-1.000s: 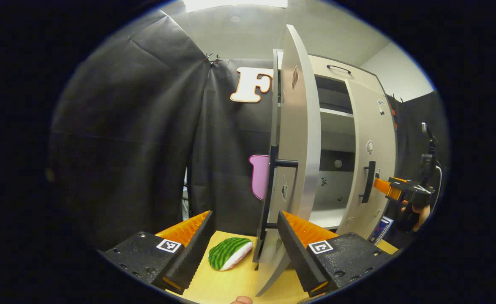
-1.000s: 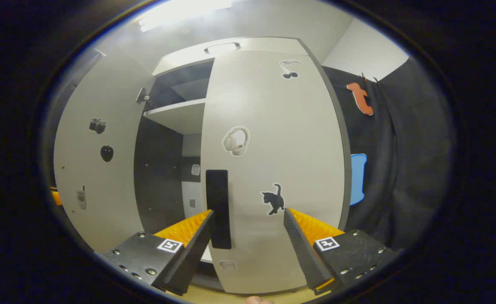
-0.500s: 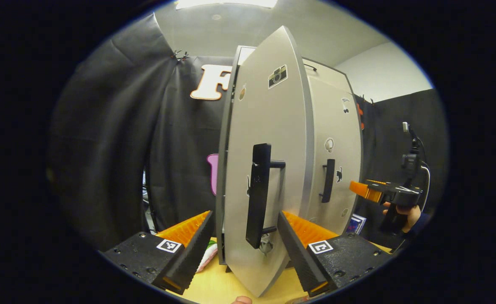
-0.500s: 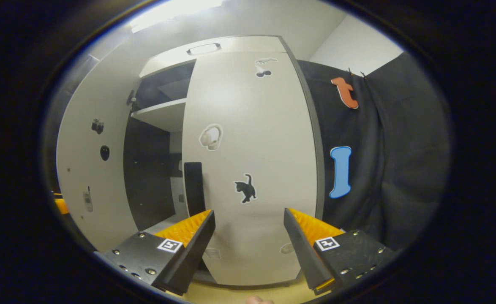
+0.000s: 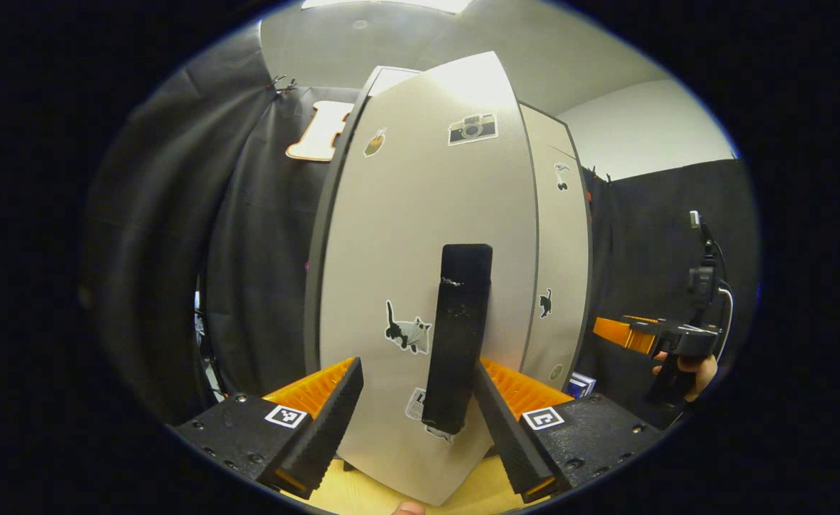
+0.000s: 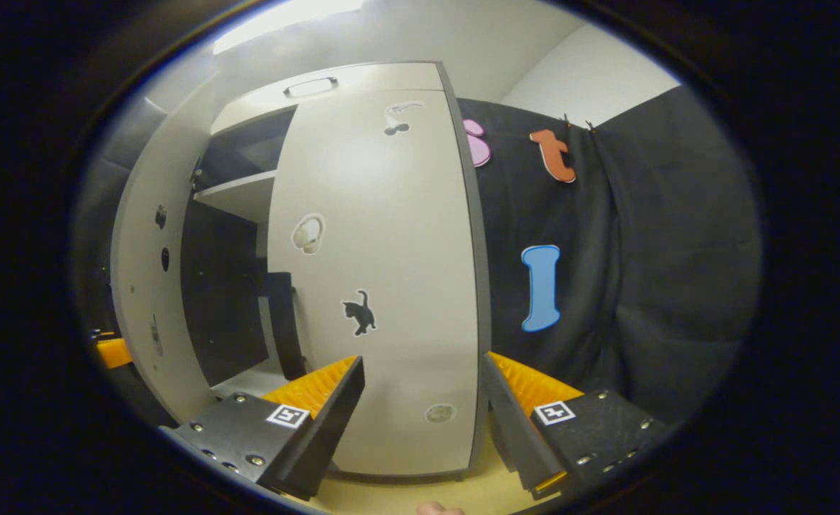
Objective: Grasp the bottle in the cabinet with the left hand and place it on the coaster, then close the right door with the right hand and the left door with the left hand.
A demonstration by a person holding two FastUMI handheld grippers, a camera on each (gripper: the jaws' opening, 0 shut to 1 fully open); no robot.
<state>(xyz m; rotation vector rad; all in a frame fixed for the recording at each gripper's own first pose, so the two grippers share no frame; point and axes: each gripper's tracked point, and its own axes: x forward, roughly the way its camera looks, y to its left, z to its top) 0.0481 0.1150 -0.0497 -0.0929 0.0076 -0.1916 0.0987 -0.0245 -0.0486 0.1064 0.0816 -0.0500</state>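
Tabletop [image 6: 391,493]: cabinet [image 6: 320,86] left door [image 5: 420,236] ajar, shelf [image 6: 237,197] bare; both tools [image 5: 416,400] [image 6: 420,400] open, empty.

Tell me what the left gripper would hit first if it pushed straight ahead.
Most likely the black handle of the left door, which stands just ahead between the open jaws of the left gripper; the door face lies right behind it. Exact depth is unclear.

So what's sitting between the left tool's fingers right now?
In the left gripper view, the left door's black handle stands between the open fingers of the left tool, close against the right-hand one, with the door behind it.
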